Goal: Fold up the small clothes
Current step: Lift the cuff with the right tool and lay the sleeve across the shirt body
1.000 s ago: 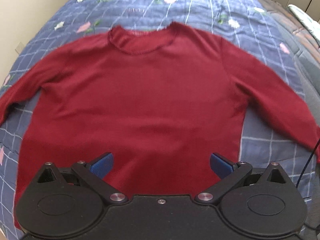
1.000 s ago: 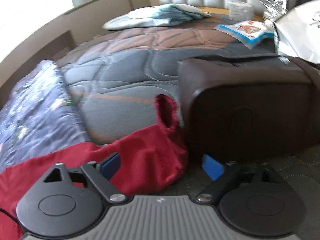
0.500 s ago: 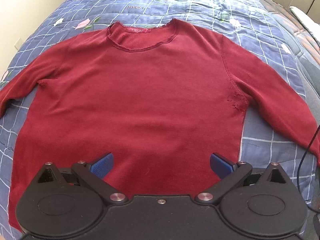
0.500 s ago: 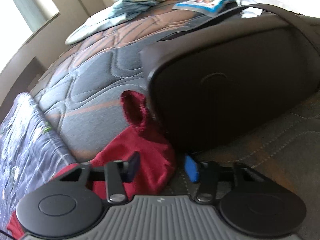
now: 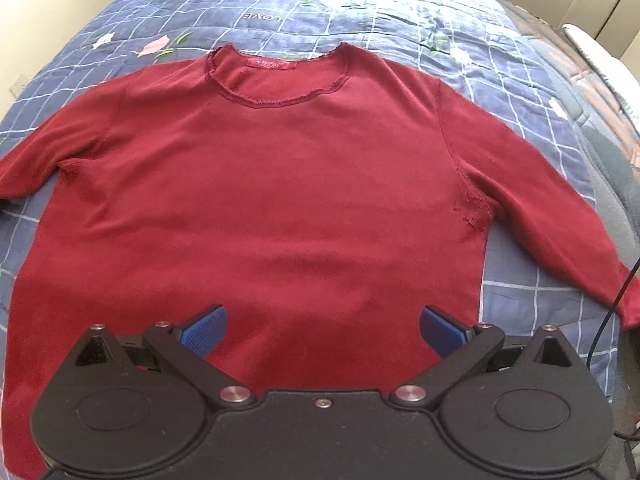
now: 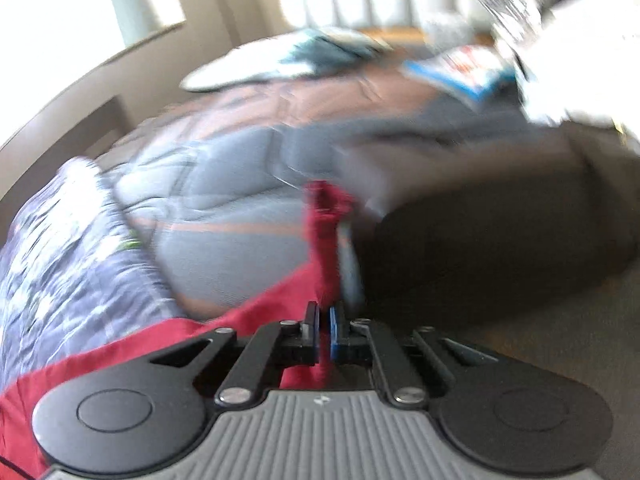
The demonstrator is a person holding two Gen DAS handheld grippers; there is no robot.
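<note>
Lying flat, front up, on the blue floral quilt (image 5: 360, 8) of the bed: red sweater (image 5: 280, 184), neckline at the far end. Hovering spread wide over its hem, holding nothing: left tongs (image 5: 322, 330). Pinching the sweater's sleeve cuff (image 6: 326, 216), nearly closed, beside a dark bag (image 6: 500, 220): right tongs (image 6: 325, 336).
</note>
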